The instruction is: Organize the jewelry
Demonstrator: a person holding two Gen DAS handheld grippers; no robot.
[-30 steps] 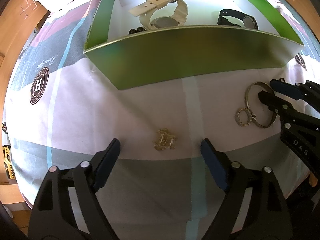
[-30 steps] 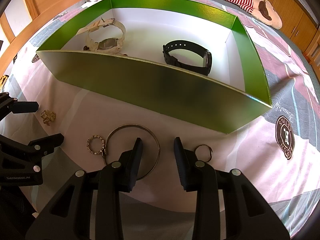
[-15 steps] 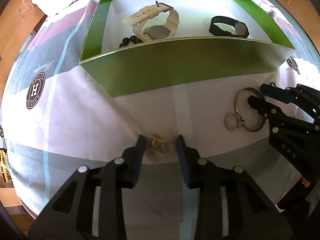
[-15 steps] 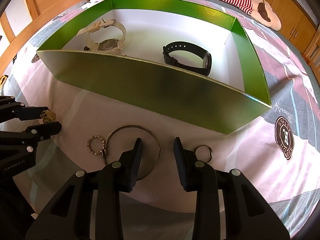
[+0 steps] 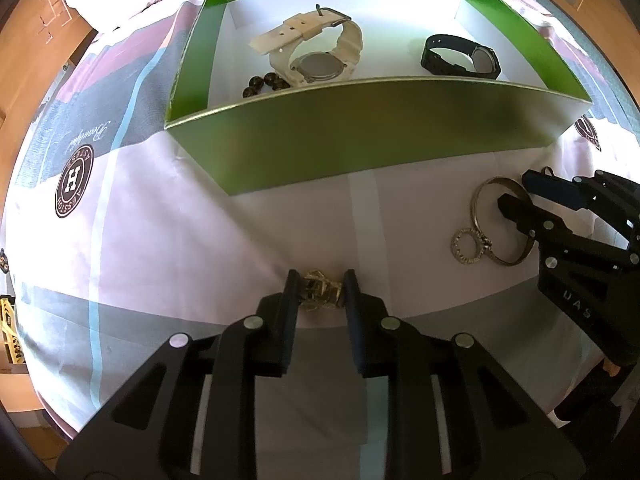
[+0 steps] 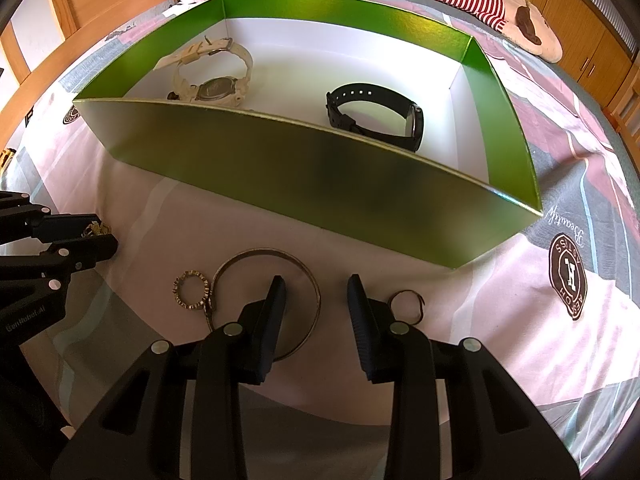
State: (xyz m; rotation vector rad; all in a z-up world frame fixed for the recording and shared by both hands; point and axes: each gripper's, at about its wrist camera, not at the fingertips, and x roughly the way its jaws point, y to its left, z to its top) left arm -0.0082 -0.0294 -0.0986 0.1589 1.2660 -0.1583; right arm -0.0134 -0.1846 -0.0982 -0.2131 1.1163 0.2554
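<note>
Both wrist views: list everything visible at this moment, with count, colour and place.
Box: 1, green outside, white inside, on the bedspread.
White watch: 1, cream, box left.
Black watch: 1, black, box right.
Beads: several, dark, beside the white watch.
Gold trinket: 1, gold, between the left fingers.
Bangle: 1, dull metal, bedspread.
Studded ring: 1, silver, left of the bangle.
Small ring: 1, dark, right of the bangle.
Bedspread: 1, pink, grey.
Left gripper: black, closing on the trinket.
Right gripper: black, part open, empty, over the bangle.
</note>
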